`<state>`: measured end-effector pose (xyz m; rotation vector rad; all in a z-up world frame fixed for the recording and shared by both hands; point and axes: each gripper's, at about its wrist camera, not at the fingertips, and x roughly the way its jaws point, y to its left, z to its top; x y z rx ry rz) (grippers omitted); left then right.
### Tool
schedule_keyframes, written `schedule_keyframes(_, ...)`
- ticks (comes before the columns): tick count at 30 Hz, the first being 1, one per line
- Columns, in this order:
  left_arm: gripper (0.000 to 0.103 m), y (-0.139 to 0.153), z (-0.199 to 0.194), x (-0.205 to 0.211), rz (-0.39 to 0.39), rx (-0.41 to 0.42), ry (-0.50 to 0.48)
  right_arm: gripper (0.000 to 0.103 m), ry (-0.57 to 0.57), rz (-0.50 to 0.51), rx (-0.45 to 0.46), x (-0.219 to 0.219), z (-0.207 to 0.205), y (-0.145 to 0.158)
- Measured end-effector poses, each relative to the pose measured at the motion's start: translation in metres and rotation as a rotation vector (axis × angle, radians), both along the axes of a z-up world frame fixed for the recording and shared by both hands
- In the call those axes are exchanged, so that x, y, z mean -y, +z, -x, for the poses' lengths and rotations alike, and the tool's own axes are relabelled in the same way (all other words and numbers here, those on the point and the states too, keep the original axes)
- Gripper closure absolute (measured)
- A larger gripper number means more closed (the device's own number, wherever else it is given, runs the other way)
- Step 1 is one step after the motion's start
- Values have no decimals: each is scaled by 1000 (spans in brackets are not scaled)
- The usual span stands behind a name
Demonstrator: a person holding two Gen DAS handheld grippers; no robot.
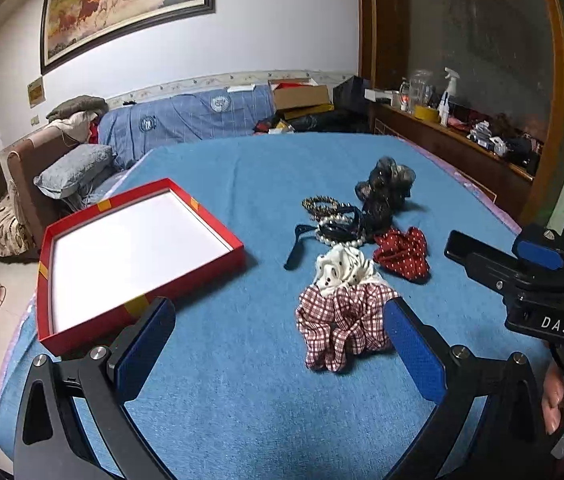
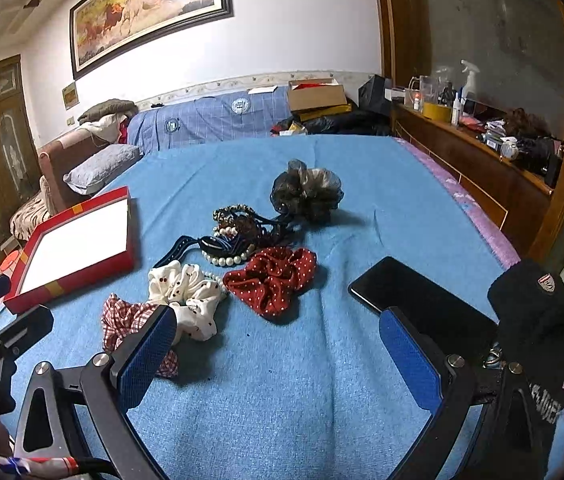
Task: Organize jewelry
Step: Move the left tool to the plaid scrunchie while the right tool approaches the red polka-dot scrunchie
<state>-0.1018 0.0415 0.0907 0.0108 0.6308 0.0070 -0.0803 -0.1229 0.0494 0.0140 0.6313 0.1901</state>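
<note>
Currently both grippers hover above the blue cloth, jaws spread wide, nothing between the pads. Left gripper: its blue pads flank open cloth, the right-hand pad just beside the red-and-white checked scrunchie. Right gripper: its left pad overlaps the checked scrunchie in that view — contact cannot be judged.

Hair accessories lie in a loose cluster at mid-cloth:
- checked scrunchie nearest the cameras
- white dotted scrunchie touching it on the far side
- red dotted scrunchie just beside the white one, to the right
- pearl band, dark strap and leopard-print band tangled together behind those
- dark sheer scrunchie farthest back

Red box, shallow, white inside, sits left of the cluster and apart from it — no accessory in it.

Black phone lies flat on the cloth to the right, partly behind the right gripper's right pad. Black knit glove at the right edge of the right wrist view.
</note>
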Motion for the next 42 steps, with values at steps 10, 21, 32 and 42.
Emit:
schedule_keyframes(10, 0, -6, -5, 1, 19, -41, -16, 0, 2, -13, -8, 3, -1, -3)
schedule_keyframes(21, 0, -18, -14, 4, 24, -88, -24, 0, 3, -22, -24, 6, -6, -8)
schedule_keyframes(32, 0, -48, -48, 11, 62, -197, -47, 0, 52, -30, -92, -2, -44, -13)
schedule_keyframes(42, 7, -59, -69, 18, 47, -217, -48, 0, 54, -1, -222, -20, -110, -41)
